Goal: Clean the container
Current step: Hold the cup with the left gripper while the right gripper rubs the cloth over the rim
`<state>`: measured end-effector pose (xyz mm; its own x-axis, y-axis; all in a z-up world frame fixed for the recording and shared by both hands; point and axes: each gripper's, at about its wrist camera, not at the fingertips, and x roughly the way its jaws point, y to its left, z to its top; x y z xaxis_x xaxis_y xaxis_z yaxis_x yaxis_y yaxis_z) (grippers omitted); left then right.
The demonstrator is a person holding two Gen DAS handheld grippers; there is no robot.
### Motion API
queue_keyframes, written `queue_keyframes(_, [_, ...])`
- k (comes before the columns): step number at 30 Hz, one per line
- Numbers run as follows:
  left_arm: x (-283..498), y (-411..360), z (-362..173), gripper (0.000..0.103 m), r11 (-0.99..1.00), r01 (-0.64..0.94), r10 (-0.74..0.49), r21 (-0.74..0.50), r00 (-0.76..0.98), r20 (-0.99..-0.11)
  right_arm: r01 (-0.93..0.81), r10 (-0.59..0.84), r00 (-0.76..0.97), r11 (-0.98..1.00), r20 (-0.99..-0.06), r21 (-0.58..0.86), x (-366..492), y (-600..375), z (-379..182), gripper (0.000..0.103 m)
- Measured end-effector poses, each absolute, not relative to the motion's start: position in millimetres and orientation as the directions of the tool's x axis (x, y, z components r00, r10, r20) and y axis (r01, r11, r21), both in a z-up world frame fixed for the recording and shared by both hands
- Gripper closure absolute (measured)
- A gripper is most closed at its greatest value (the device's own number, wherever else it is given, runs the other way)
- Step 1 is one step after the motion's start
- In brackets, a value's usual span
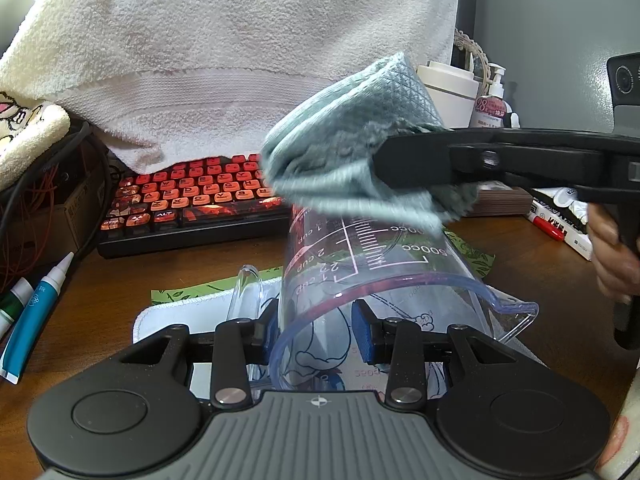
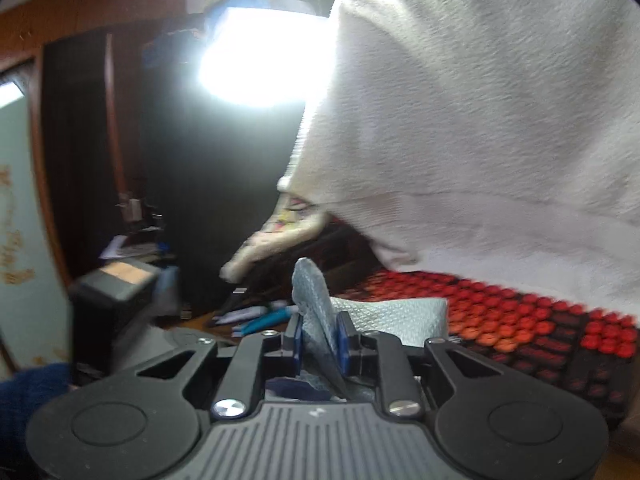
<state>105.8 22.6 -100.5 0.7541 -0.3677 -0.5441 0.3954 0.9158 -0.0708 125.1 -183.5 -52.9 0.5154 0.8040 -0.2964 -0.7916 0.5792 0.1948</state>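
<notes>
Two grippers share this wiping step, and each has one job. At 6 o'clock in the left wrist view, the left gripper (image 1: 316,334) has its jaws clamped on the wall of the clear measuring cup (image 1: 372,276), one blue pad outside and one inside the rim. That grip should hold firm and steady so the cup does not twist while it is rubbed. At about 2 o'clock from it, the right gripper (image 1: 384,160) has its jaws pinched on the grey-green cloth (image 1: 352,148), which is bunched against the cup's base end. Short strokes, pressing toward the held rim, would probably clean best without levering the cup loose.

As for its look, the cup lies tilted above the table (image 1: 120,280), mouth and spout toward the camera, with white and red measure markings on transparent plastic. Behind it at 10 o'clock sits a red-lit keyboard (image 1: 192,196).
</notes>
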Motion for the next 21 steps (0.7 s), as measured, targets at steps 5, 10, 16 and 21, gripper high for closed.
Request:
queue_keyframes(5, [106, 22, -100, 0.066, 0.916, 0.395, -0.367, -0.070, 0.754, -0.544, -0.830, 0.818, 0.485, 0.542, -0.308, 0.134, 116, -172, -51, 0.088])
queue_keyframes(10, [106, 23, -100, 0.066, 0.916, 0.396, -0.367, -0.068, 0.754, -0.544, -0.757, 0.724, 0.613, 0.653, -0.316, 0.027, 121, -175, -52, 0.092])
queue_keyframes(16, [107, 23, -100, 0.066, 0.916, 0.396, -0.367, -0.070, 0.754, -0.544, -0.720, 0.704, 0.638, 0.689, -0.313, 0.084, 131, -186, -54, 0.090])
queue_keyframes(21, [106, 22, -100, 0.066, 0.916, 0.396, -0.368, -0.071, 0.754, -0.545, -0.804, 0.791, 0.529, 0.583, -0.306, 0.117, 122, -179, -53, 0.090])
